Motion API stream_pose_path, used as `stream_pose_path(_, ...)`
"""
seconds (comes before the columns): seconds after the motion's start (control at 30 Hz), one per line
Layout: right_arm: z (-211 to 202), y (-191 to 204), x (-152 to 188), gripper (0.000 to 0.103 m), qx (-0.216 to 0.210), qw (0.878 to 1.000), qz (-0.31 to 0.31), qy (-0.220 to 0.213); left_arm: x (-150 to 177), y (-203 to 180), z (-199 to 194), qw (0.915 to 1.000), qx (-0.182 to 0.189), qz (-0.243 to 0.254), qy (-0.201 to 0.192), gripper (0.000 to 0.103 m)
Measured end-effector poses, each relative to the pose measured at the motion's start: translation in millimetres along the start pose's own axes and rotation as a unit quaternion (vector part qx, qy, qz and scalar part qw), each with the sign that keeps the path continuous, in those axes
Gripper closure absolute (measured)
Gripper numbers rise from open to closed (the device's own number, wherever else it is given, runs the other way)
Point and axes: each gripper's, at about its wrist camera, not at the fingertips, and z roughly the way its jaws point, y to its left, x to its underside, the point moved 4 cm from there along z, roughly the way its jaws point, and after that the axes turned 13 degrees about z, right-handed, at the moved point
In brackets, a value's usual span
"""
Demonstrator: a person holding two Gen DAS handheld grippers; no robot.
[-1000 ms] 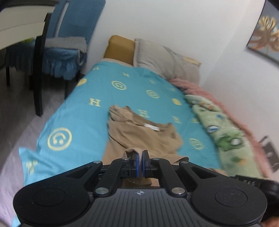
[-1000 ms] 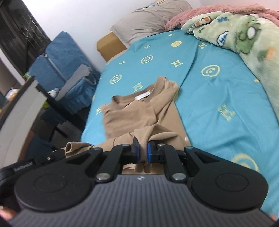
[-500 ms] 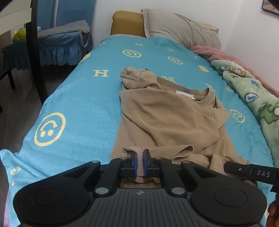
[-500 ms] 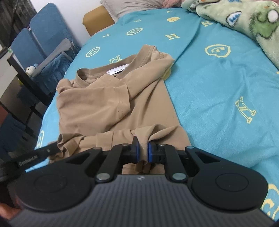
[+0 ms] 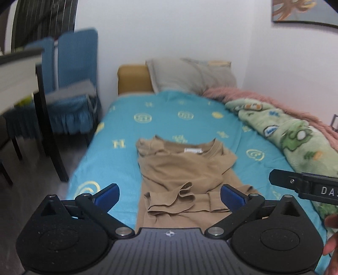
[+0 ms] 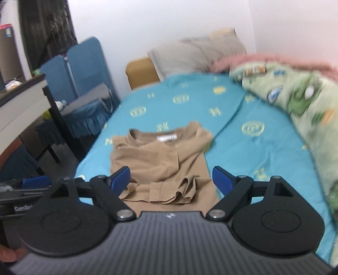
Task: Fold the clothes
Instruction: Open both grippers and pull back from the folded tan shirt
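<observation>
Opening both grippers over a tan T-shirt part-folded on the bed, nothing clamped.

Nearest, the left gripper [image 5: 170, 195] and the right gripper [image 6: 170, 179] have their jaws spreading wide apart, blue pads clear of the cloth and nothing between them but the shirt lying beneath. The tan T-shirt [image 5: 186, 171] lies on the teal bedsheet [image 5: 126, 127], sleeves turned in over the body and the lower hem brought up in a loose, puckered band; judged so, the side folds are done, while the bottom fold looks unfinished and the final halving toward the collar remains. Beyond lie a green cartoon blanket [image 5: 295, 137] and a grey pillow [image 5: 190, 76]. Only the left view shows the wall picture [image 5: 304, 10] and the right gripper's arm; only the right view shows the table's clutter [image 6: 12, 83].
</observation>
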Motion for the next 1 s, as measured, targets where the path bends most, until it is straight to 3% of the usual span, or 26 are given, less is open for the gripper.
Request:
stream_pose_path(0.17,-35,5,7,0.017,0.001,1.000,-0.015,-0.023,7,-13,-45,0.9975,-0.011,0.039,-0.058,0.000)
stream_pose_path(0.37,-59,14,13,0.017,-0.003,0.998,-0.038,-0.047,25,-25,-72,0.9949,-0.020,0.061,-0.078,0.000)
stream_pose_path(0.63,-64,19,9,0.017,0.000,0.996,-0.052,-0.073,30,-13,-81,0.9973,-0.032,0.015,-0.064,0.000)
stream_pose_path(0.83,-68,10,1,0.017,-0.004,0.997,-0.014,-0.076,20,-6,-87,0.9971,-0.035,-0.060,-0.031,0.000)
stream_pose_path(1.0,-74,4,-4,0.017,0.005,0.997,0.008,-0.071,4,-15,-94,0.9964,-0.058,-0.051,-0.034,0.000)
